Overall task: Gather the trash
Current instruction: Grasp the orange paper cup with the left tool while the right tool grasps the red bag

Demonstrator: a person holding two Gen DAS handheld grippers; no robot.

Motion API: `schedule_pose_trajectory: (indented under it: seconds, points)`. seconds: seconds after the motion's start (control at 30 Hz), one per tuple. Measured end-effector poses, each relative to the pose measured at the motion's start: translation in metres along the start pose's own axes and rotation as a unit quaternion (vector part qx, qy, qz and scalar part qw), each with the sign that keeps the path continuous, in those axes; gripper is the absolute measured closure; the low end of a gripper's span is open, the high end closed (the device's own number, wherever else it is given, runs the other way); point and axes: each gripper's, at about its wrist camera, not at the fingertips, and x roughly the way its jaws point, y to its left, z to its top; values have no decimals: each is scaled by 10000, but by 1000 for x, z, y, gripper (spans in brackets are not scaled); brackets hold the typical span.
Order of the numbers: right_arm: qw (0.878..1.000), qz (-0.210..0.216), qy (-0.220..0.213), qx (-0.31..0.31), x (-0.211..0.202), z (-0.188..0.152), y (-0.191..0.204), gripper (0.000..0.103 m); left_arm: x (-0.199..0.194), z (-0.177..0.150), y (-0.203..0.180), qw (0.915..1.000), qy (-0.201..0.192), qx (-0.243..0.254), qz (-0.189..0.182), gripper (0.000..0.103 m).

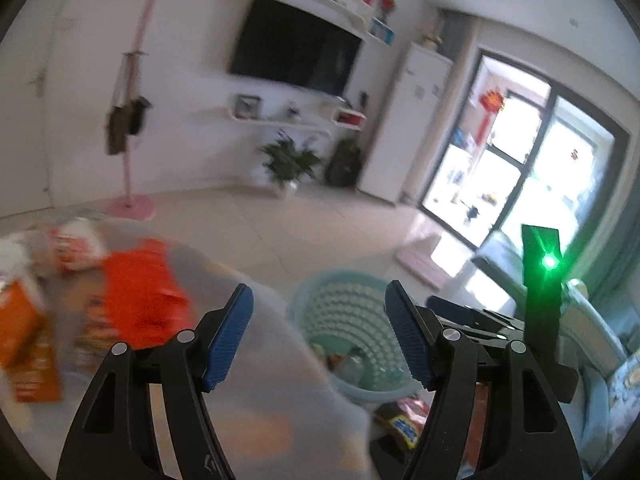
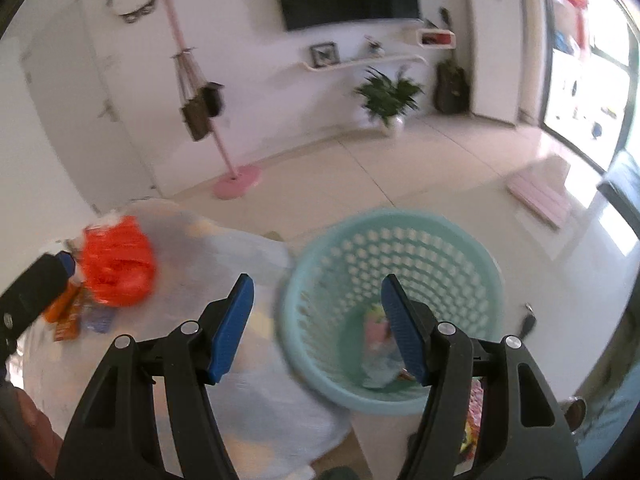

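A pale green perforated basket (image 2: pixel 400 256) stands on the floor beside the table and holds some wrappers; it also shows in the left wrist view (image 1: pixel 352 312). My right gripper (image 2: pixel 316 328) is open and empty, above the table edge and the basket. My left gripper (image 1: pixel 320 336) is open and empty over the table's near edge. An orange-red bag (image 1: pixel 140 292) lies on the table to the left, with other snack packets (image 1: pixel 76 248) and an orange box (image 1: pixel 20 320). The bag also shows in the right wrist view (image 2: pixel 116 264).
The table carries a translucent cover (image 2: pixel 248 264). More wrappers (image 1: pixel 404 420) lie on the floor by the basket. A pink coat stand (image 2: pixel 236 176), a potted plant (image 2: pixel 388 96) and a sofa (image 1: pixel 592 320) stand around the tiled floor. The right gripper's body (image 1: pixel 480 316) shows beside my left.
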Motion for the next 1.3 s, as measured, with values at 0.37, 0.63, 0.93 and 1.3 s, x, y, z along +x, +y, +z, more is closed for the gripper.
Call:
schedule_pose_trajectory:
  seconds: [0.37,0.63,0.93,1.3]
  points:
    - [9939,807,2,-746,12,2,112,40,-105,-2,133,9834,-514,-909,1484,36]
    - [9878,1184,141,-1003,43,4,174,33,-127,-39,221,9633,-315,-1940,1826,36]
    - [9847,920,340,-1438,80,0,214,29,-91,-43,239,9633,19,-2214,1520,46]
    - [9826,830,647,-1529,82,-12,208,75,-104,-62,212,9687,99,-2119,1289,102]
